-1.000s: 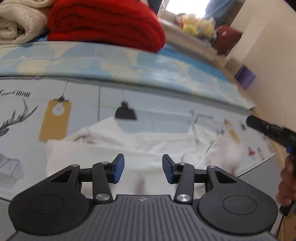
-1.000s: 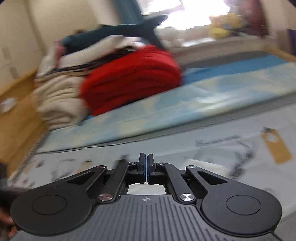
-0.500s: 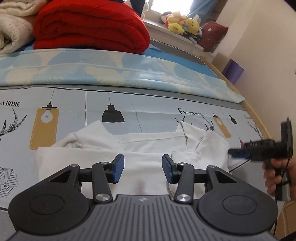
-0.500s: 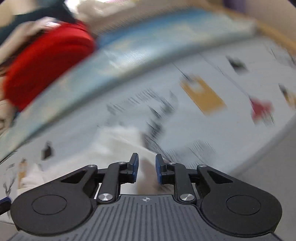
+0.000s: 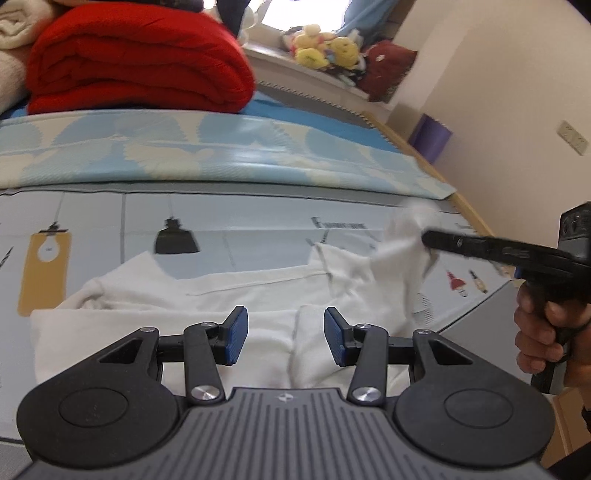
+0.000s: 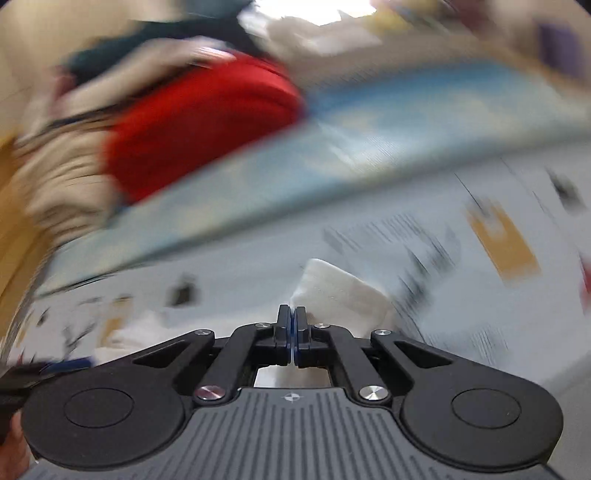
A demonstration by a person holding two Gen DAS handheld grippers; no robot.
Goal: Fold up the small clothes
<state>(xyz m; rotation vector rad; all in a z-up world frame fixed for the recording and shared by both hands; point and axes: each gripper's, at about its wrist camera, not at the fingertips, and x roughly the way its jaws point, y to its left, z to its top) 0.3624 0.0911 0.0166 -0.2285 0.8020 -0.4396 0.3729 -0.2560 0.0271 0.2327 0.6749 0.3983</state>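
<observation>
A small white garment (image 5: 221, 295) lies spread and rumpled on the printed grey-blue sheet (image 5: 258, 225). My left gripper (image 5: 282, 336) hovers open and empty just above its near edge. My right gripper (image 5: 424, 236) comes in from the right in the left wrist view and lifts the garment's right sleeve (image 5: 402, 236) off the sheet. In the blurred right wrist view my right gripper (image 6: 291, 332) has its jaws together on that white sleeve (image 6: 340, 291).
A folded red blanket (image 5: 136, 59) and cream blankets (image 5: 14, 26) are stacked at the back on a blue patterned mat (image 5: 221, 155). Plush toys (image 5: 325, 44) sit on the window sill. A wall stands at the right, and the bed's wooden edge (image 5: 469, 206) runs below it.
My right gripper was open above the sleeve half a second ago. It has shut on the sleeve and raised it up and away. My left gripper has stayed open in place.
</observation>
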